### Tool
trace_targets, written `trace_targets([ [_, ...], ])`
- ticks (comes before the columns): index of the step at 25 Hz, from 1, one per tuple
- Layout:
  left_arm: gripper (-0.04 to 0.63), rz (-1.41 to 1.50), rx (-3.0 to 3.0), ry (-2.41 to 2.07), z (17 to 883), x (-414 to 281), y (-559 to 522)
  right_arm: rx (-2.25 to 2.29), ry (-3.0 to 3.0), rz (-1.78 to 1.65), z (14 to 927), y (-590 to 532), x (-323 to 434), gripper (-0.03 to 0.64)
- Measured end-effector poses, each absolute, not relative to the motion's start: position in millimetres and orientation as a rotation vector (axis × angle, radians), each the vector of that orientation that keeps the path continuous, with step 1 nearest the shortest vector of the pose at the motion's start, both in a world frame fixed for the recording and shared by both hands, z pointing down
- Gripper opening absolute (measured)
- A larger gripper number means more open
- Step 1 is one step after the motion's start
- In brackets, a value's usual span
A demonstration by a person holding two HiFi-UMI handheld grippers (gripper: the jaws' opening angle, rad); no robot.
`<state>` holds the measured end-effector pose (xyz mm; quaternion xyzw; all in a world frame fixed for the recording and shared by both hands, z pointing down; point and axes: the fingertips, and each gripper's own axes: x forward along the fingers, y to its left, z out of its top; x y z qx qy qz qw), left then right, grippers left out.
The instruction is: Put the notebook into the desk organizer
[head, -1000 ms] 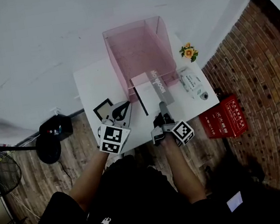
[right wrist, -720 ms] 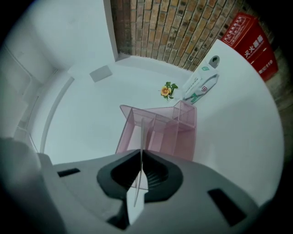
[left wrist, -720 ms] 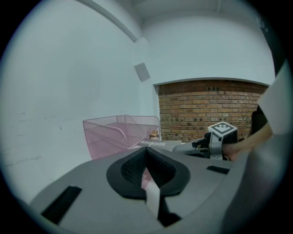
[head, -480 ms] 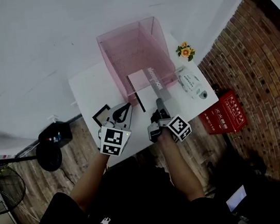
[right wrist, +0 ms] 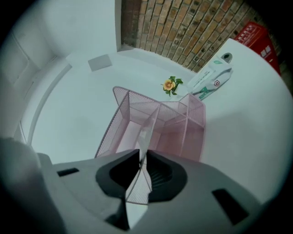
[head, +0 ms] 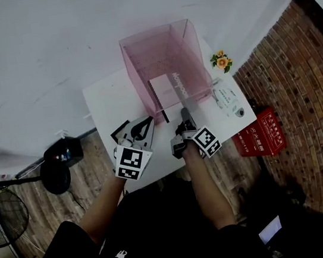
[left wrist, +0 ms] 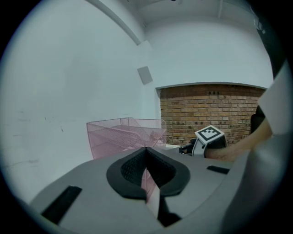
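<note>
Notebook (head: pixel 163 91) edge sits in the narrow gap of the right gripper (head: pixel 184 113) at frame centre, whose jaws have just been opening. The left gripper (head: pixel 147 122), beside it at lower left, is closed and empty. Beyond them, the notebook stands upright inside the pink desk organizer (head: pixel 190 49), upper centre.

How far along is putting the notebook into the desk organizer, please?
Mostly done: the notebook stands upright in the pink organizer. In hand: the right gripper has just been opening its fingers, the notebook's near edge between them. Left: back the gripper away.
</note>
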<state>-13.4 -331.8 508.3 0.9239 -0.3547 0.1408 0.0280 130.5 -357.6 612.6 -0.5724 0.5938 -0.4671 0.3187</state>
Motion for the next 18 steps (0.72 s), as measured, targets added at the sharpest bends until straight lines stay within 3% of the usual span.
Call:
trace_targets([
  [10,0.003,0.445,2.754,-1.226,517,-7,-327,-1.543,1.878,-1.224,616,-349,128,0.167],
  [18,0.003,0.460,2.674,-1.323,525,6,-313,-1.443,1.987,-1.252,611,-344,144,0.176],
])
